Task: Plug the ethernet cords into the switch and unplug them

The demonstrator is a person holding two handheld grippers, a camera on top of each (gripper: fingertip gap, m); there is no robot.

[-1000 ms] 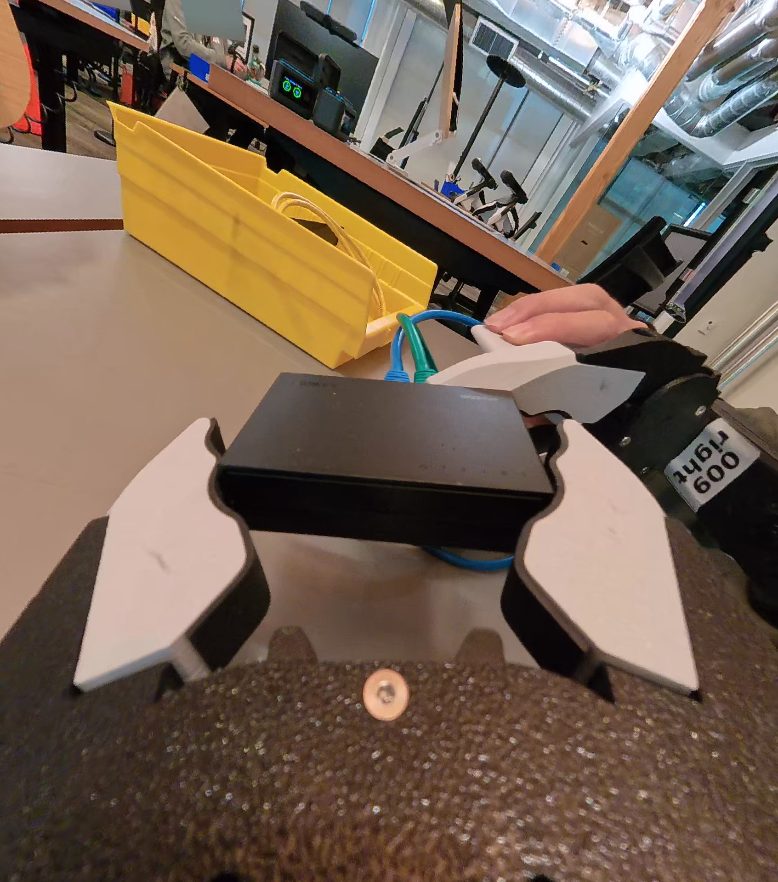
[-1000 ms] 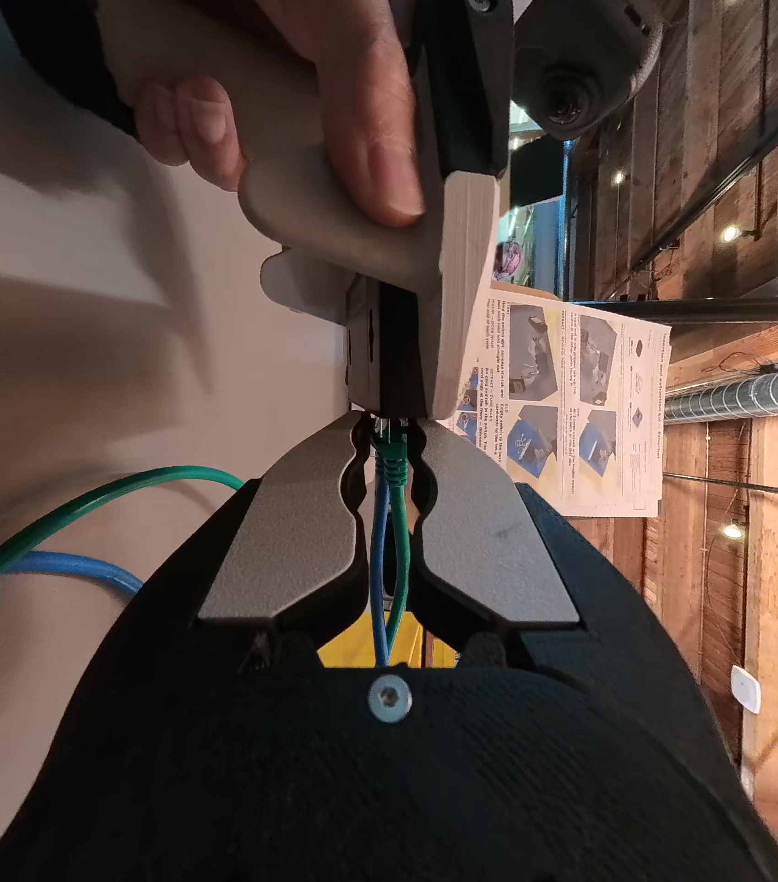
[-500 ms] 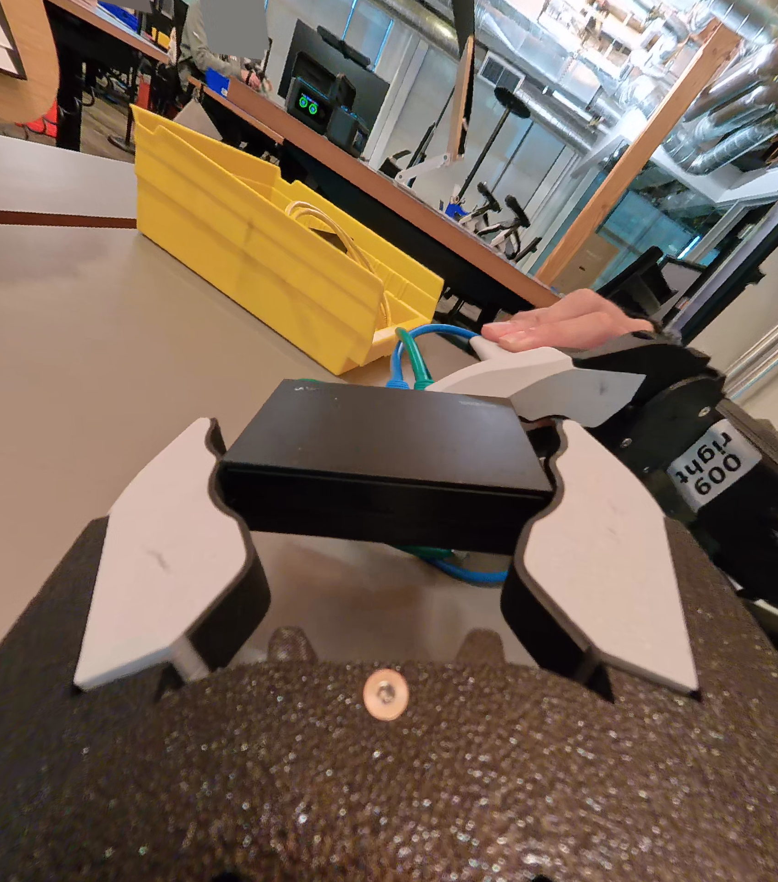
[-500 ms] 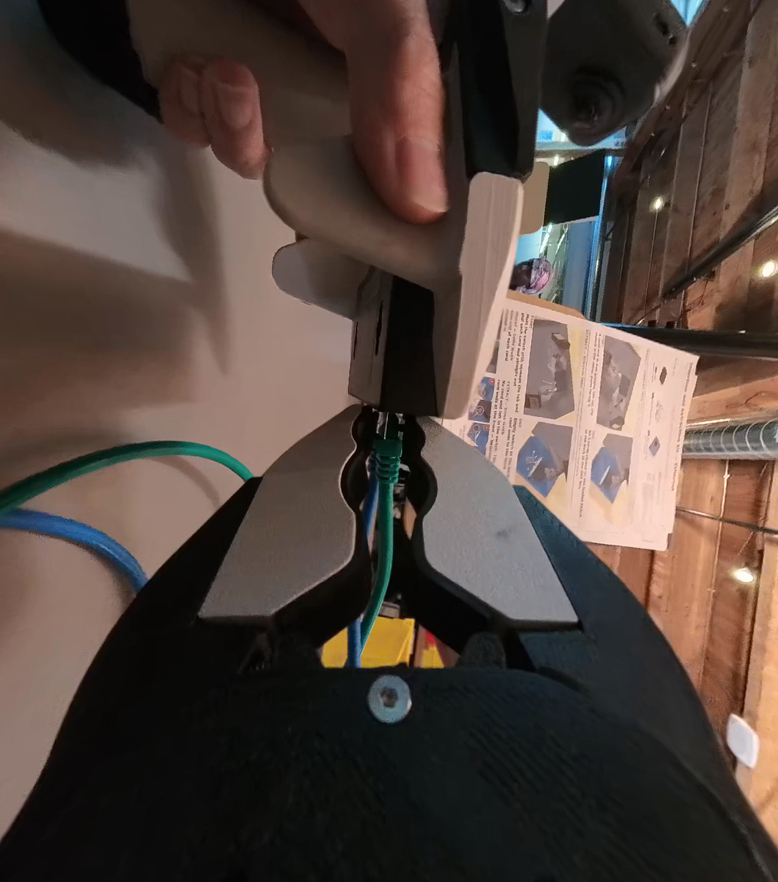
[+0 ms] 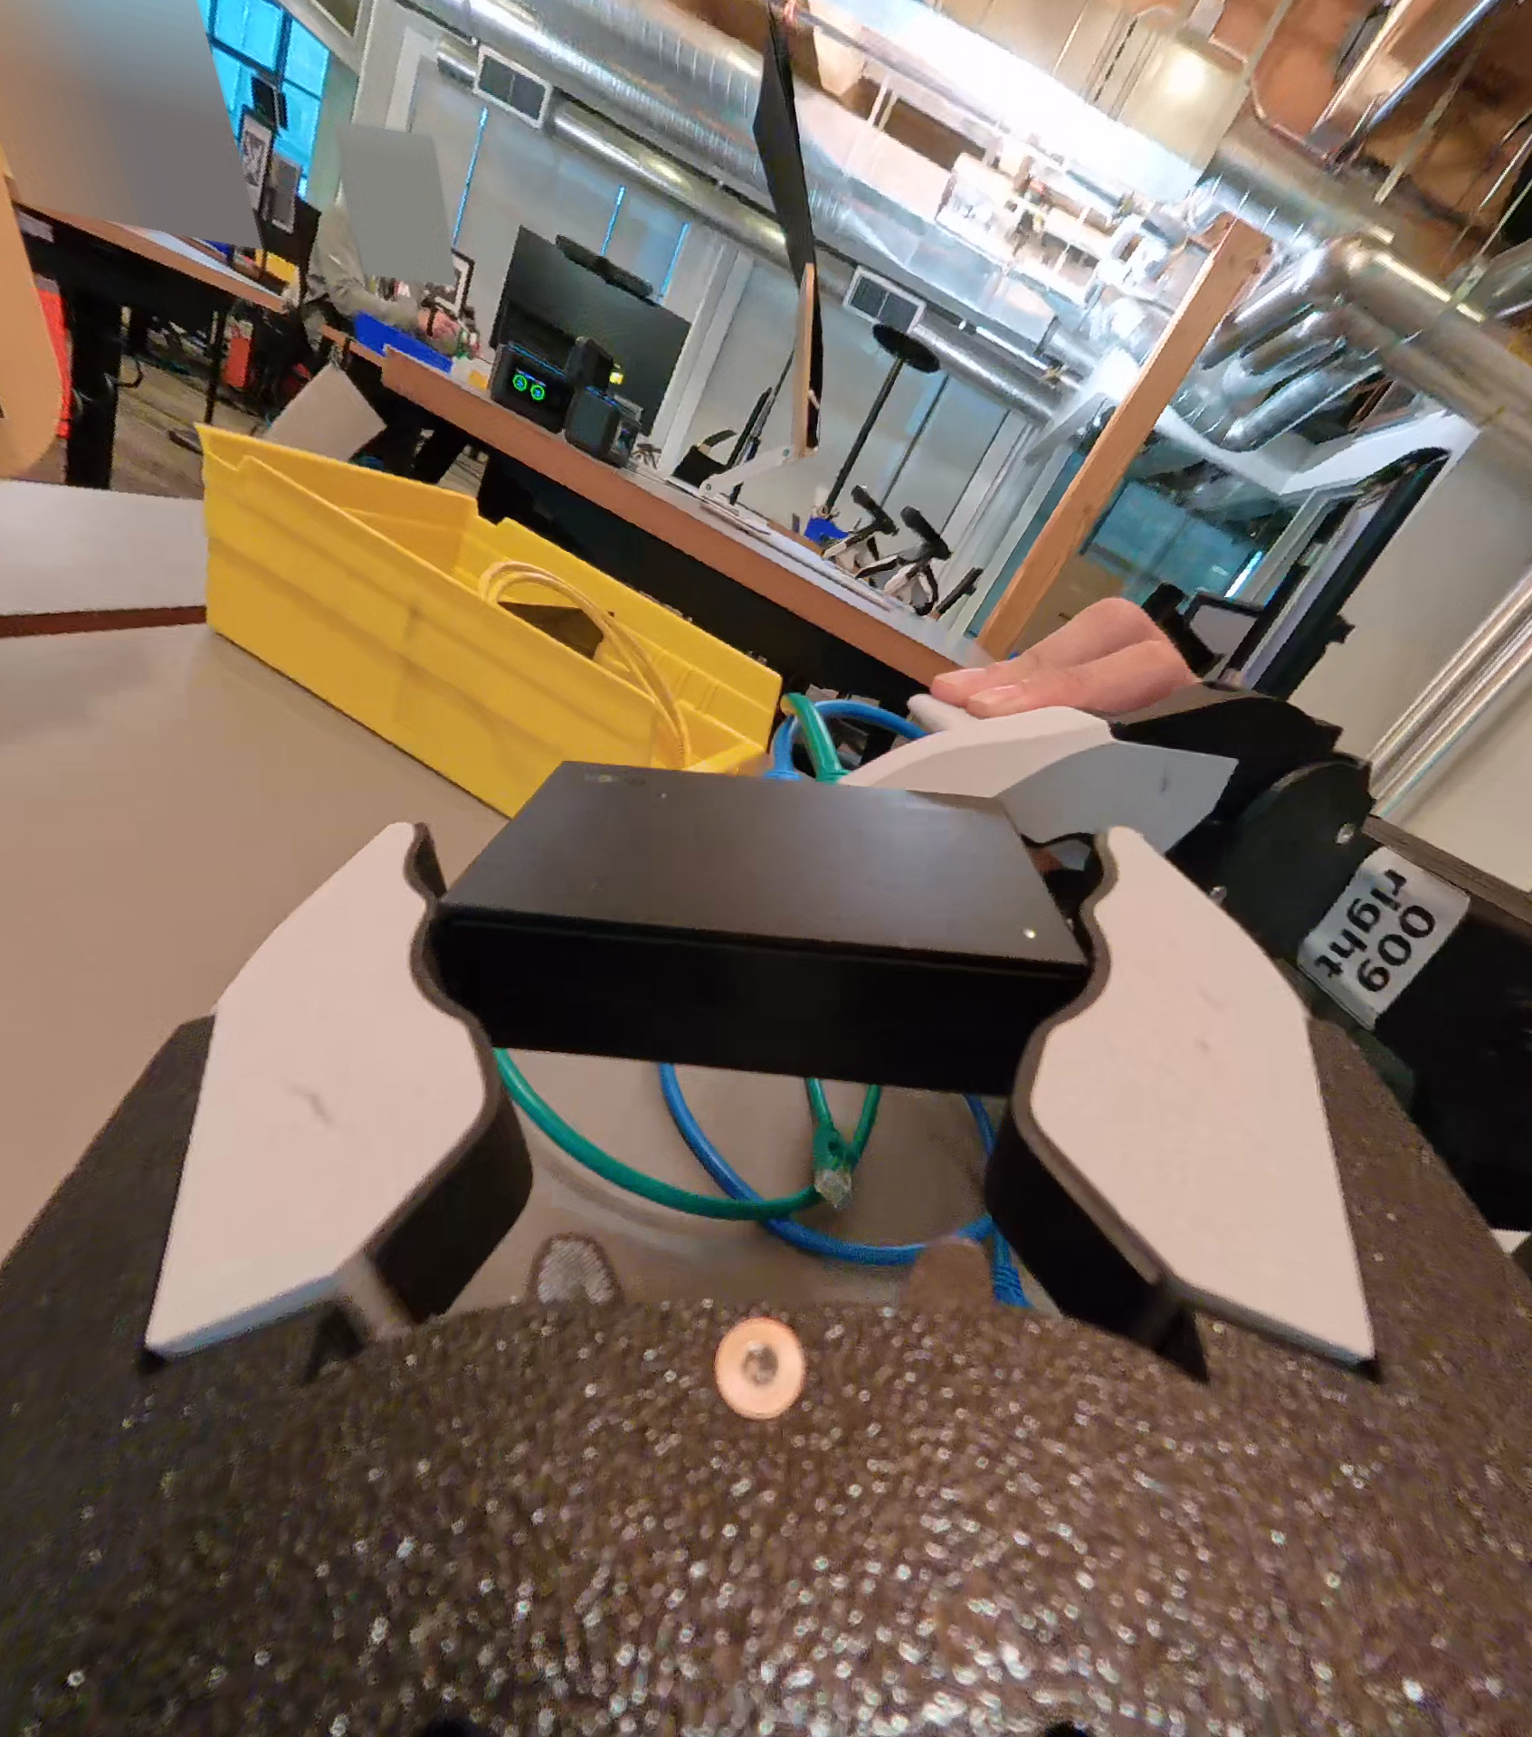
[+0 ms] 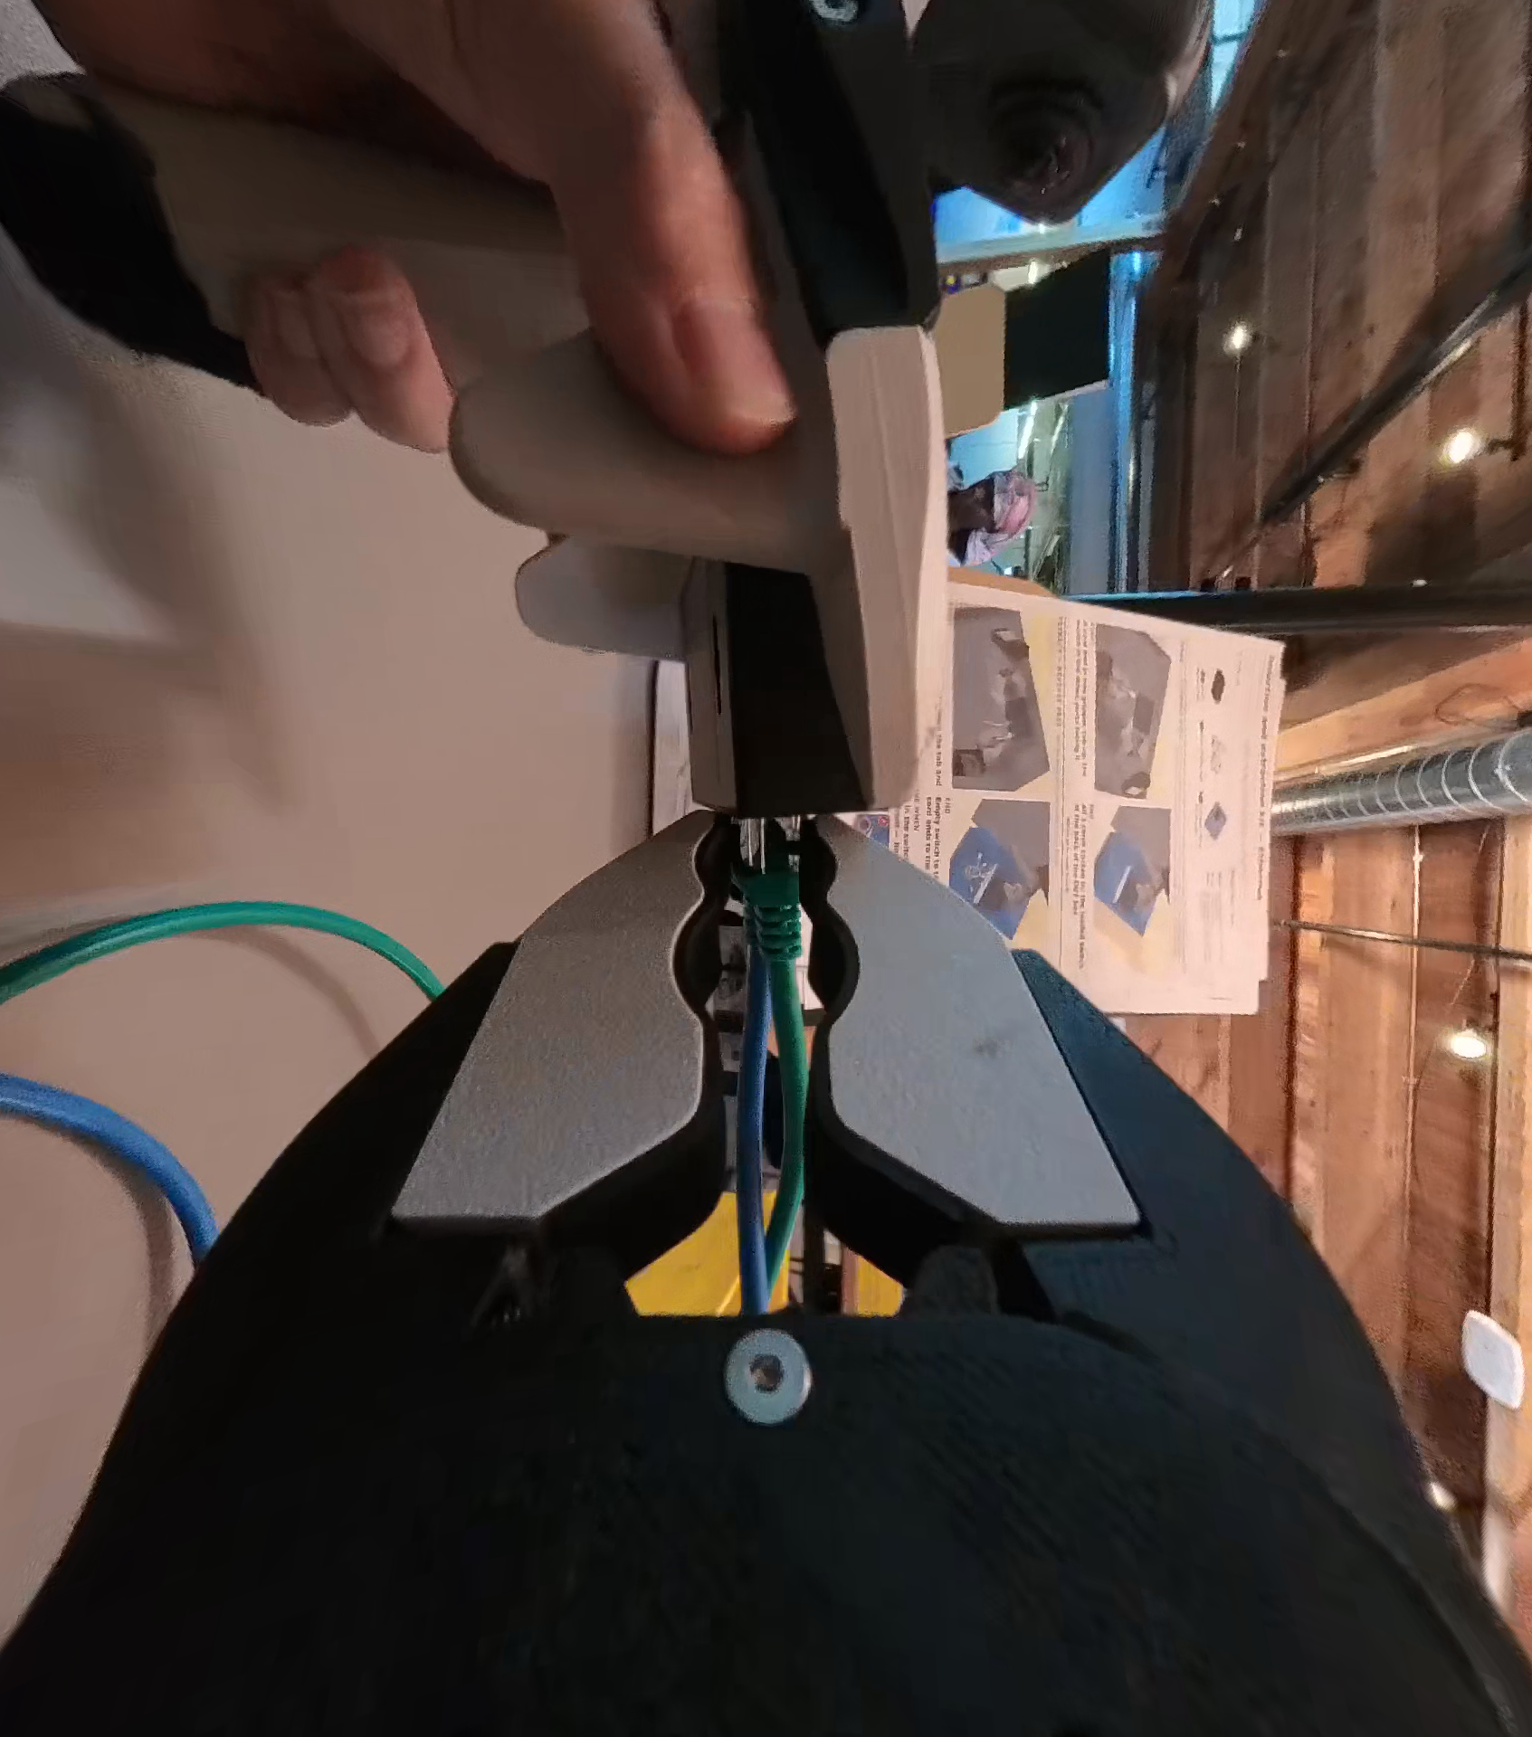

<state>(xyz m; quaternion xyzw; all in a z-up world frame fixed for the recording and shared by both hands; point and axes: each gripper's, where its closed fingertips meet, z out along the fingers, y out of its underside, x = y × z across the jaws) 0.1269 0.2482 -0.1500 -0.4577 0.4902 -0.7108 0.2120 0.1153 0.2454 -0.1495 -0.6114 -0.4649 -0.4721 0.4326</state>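
Between the left gripper's (image 5: 757, 949) clamped fingers, a flat black switch (image 5: 748, 884); right gripper (image 6: 766, 851) pinching the green cord's (image 6: 776, 949) plug.

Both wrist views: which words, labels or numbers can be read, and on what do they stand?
White sticker on the right gripper: legible print, not copied here.
Switch top: faint marking, too small to read.
Illustrated sheet: small text, mostly blurred, not copied.

Black box switch (image 5: 757, 926) clamped level between left gripper (image 5: 757, 949) fingers, raised off table. Green cord (image 6: 773, 926) plug pinched in right gripper (image 6: 766, 879), apparently at port; blue cord (image 6: 750, 1128) alongside.
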